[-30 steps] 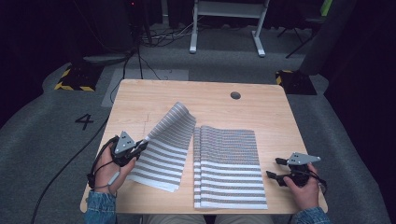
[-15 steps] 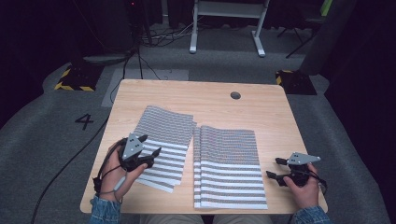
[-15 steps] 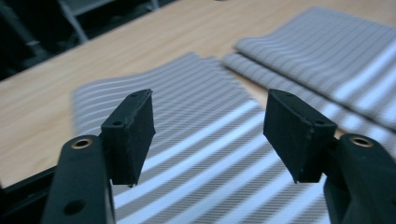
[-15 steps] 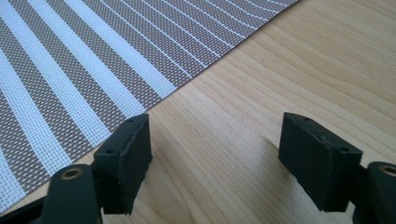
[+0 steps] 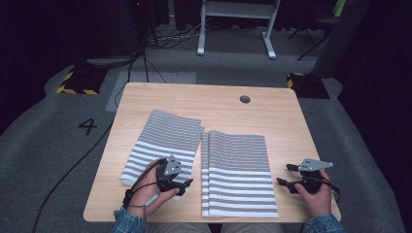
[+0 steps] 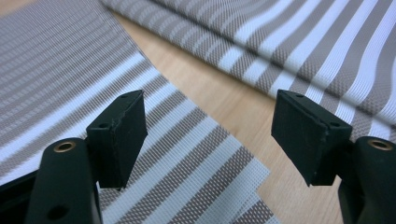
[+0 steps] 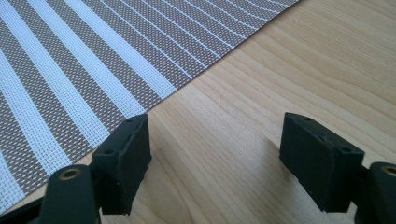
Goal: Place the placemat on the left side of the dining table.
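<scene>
Centrally, the wooden table (image 5: 145,97) carries two groups of striped woven placemats, with a round cable hole (image 5: 245,99) near its far edge. Largest on the surface is the right stack of placemats (image 5: 238,172), which lies flat and squared, its long side running from mid-table to the near edge; several layered edges are visible along its left side. Beside it, the left stack of placemats (image 5: 163,143) lies flat but rotated slightly, so that its far corner almost meets the right stack while its near end angles away toward the left; a narrow strip of bare wood separates the two groups. In the left gripper view, that strip runs diagonally between the left stack (image 6: 70,79) and the right stack (image 6: 299,42), and at least two offset mat corners are visible at the near end of the left stack. Positioned over that near corner, the left gripper (image 5: 180,183) is released, with its jaws spread wide and nothing between them. Further right, the right gripper (image 5: 285,175) rests just beside the right stack's right edge, over bare wood; its jaws are likewise spread and empty, with the mat edge (image 7: 70,79) running past the left jaw.
</scene>
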`<state>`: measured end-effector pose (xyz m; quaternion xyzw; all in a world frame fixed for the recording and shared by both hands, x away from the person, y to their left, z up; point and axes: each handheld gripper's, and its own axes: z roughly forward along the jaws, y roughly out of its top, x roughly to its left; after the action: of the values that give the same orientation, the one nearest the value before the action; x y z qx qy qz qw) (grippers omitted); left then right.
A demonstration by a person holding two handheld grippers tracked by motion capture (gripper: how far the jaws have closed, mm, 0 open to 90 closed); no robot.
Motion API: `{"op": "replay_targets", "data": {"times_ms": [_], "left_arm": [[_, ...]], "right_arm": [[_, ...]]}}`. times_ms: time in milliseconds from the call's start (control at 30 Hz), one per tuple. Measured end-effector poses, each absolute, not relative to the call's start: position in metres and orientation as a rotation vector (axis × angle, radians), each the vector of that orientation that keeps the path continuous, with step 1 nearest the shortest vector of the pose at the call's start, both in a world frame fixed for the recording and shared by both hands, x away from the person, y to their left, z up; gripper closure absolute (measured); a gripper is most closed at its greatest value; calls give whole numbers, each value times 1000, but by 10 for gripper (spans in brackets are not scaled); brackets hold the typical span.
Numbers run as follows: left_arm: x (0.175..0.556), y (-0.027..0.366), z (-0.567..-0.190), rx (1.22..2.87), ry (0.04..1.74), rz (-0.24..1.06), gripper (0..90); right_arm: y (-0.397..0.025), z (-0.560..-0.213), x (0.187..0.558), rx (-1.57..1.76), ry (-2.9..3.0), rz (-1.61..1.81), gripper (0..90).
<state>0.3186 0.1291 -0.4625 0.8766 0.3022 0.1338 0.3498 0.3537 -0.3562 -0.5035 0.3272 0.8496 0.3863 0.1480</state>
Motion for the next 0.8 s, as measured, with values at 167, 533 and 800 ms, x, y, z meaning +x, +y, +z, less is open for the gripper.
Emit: {"op": "replay_targets", "data": {"times_ms": [167, 533, 800], "left_arm": [[322, 124, -476, 2371, 812, 331, 257], [319, 127, -492, 2374, 842, 241, 184], [326, 143, -490, 2297, 901, 269, 563]], "right_arm": [[-356, -504, 354, 941, 2443, 1111, 250], [-356, -504, 354, 942, 2443, 1111, 250], [-356, -503, 354, 941, 2444, 1110, 249]]}}
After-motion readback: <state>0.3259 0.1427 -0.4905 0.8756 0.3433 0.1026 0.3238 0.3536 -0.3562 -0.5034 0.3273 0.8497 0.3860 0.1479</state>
